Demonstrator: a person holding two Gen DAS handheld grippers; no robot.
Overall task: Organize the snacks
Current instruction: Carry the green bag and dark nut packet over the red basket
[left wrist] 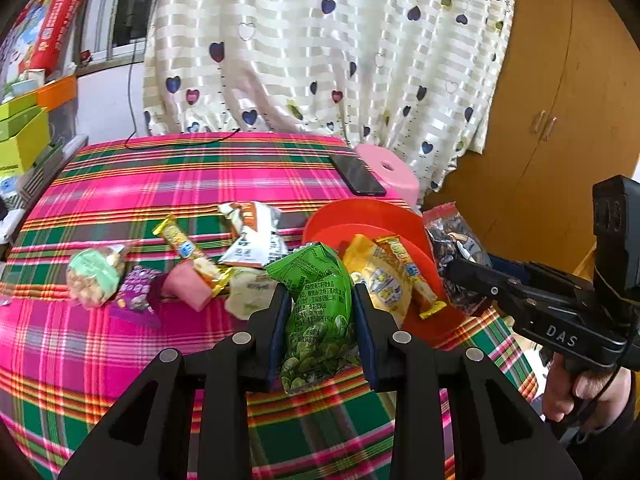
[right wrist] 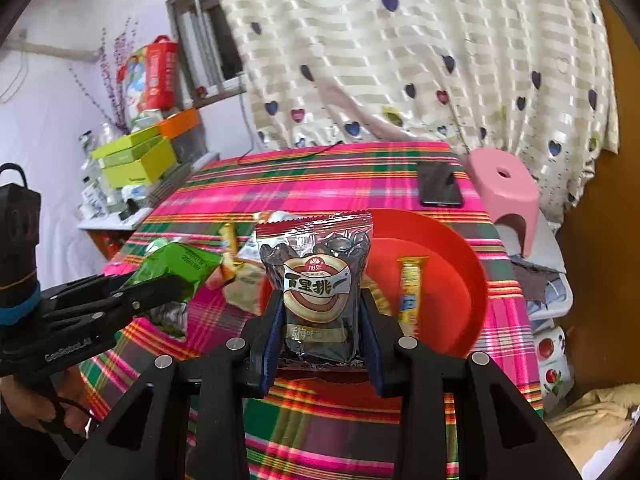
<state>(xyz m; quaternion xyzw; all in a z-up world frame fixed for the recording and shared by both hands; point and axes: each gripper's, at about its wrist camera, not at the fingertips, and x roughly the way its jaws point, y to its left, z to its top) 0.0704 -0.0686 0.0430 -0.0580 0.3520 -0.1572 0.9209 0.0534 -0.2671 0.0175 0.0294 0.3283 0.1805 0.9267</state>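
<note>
Green pkt (left wrist: 316, 312) base behind tongs (left wrist: 322, 292)

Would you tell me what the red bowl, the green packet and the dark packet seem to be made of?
Red bowl: probably moulded plastic, smooth with a soft sheen on a thin, even wall.
Green packet: glossy printed plastic film, creased and crimped at its top seam.
Dark packet: clear shiny film with a printed label; glints and dark contents show through.

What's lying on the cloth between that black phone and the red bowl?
Nothing: only bare plaid tablecloth separates the phone from the red bowl, clearest in the right wrist view.
</note>
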